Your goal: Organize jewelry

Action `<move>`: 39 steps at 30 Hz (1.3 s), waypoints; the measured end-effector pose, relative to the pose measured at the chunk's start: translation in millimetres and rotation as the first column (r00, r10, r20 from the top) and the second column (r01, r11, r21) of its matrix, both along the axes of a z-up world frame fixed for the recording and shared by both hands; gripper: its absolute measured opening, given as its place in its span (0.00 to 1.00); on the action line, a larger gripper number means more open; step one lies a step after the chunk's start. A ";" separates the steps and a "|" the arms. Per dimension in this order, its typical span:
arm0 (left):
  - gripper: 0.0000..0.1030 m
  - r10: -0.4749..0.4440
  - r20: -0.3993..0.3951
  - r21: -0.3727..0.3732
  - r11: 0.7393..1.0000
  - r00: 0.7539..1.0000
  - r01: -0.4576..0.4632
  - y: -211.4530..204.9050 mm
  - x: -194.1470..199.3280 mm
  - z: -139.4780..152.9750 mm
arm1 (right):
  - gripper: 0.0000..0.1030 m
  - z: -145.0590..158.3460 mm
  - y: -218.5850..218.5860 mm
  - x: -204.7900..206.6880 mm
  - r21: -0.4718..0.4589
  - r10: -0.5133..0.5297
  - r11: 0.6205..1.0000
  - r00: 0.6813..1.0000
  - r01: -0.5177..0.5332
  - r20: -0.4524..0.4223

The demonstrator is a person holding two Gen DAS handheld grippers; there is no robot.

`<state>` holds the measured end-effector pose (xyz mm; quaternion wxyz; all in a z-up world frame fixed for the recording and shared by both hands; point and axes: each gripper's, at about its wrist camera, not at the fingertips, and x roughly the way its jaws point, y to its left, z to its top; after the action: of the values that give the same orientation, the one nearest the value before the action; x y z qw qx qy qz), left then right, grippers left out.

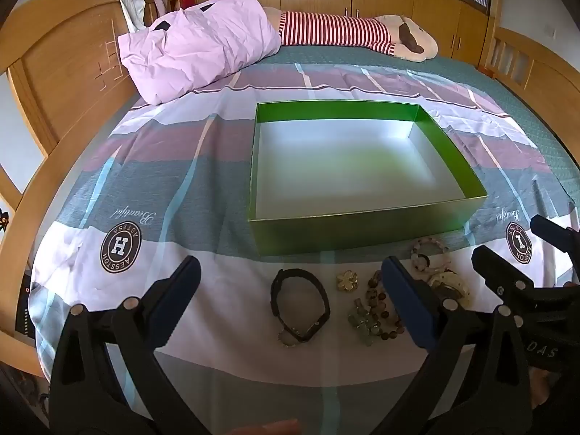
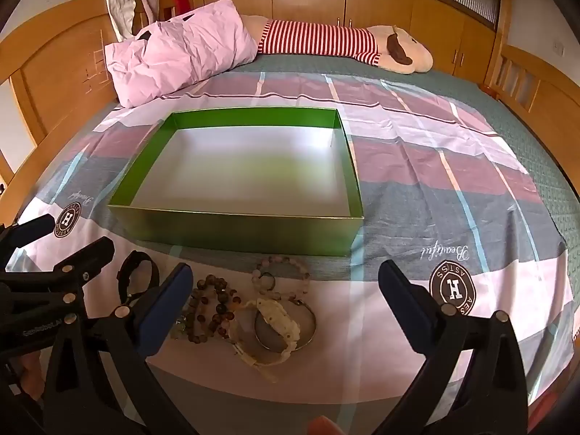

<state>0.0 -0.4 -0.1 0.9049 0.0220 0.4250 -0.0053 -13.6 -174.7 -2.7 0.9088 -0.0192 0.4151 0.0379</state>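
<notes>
An empty green box (image 1: 362, 230) (image 2: 235, 232) sits on the bed sheet. In front of it lies the jewelry: a black watch (image 1: 300, 304) (image 2: 139, 279), a gold flower piece (image 1: 347, 280), a brown bead bracelet (image 1: 378, 308) (image 2: 214, 304), pale green beads (image 1: 360, 324), a pink bead bracelet (image 1: 429, 252) (image 2: 281, 275), a cream watch (image 2: 275, 330) on a metal bangle (image 2: 306, 330). My left gripper (image 1: 290, 272) hangs open above the black watch. My right gripper (image 2: 286, 275) hangs open above the cream watch and bangle. Neither touches anything.
A pink pillow (image 1: 195, 47) and a striped plush toy (image 1: 344, 30) lie at the far side of the bed. A wooden headboard (image 1: 61, 72) stands on the left, wooden cabinets (image 2: 380, 3) behind. A patterned sheet (image 2: 453, 188) covers the bed.
</notes>
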 end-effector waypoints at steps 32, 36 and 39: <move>0.98 -0.005 -0.003 0.005 1.000 1.000 0.005 -1.7 -0.4 -1.1 | 0.99 5.4 2.9 -5.7 -0.003 0.008 1.000 0.999 -0.008 0.031; 0.98 -0.005 -0.003 0.005 1.000 1.000 0.005 1.0 -0.3 -3.7 | 0.99 5.6 2.4 -5.5 -0.003 0.009 1.000 0.999 -0.008 0.032; 0.98 -0.005 -0.004 0.006 1.000 1.000 0.005 0.8 0.1 -3.2 | 0.99 5.5 2.9 -6.0 -0.006 0.008 1.000 0.999 -0.008 0.034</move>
<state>0.1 0.4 -3.3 0.9040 0.0257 0.4266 -0.0062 -19.6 -171.8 2.8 0.9154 -0.0242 0.3997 0.0399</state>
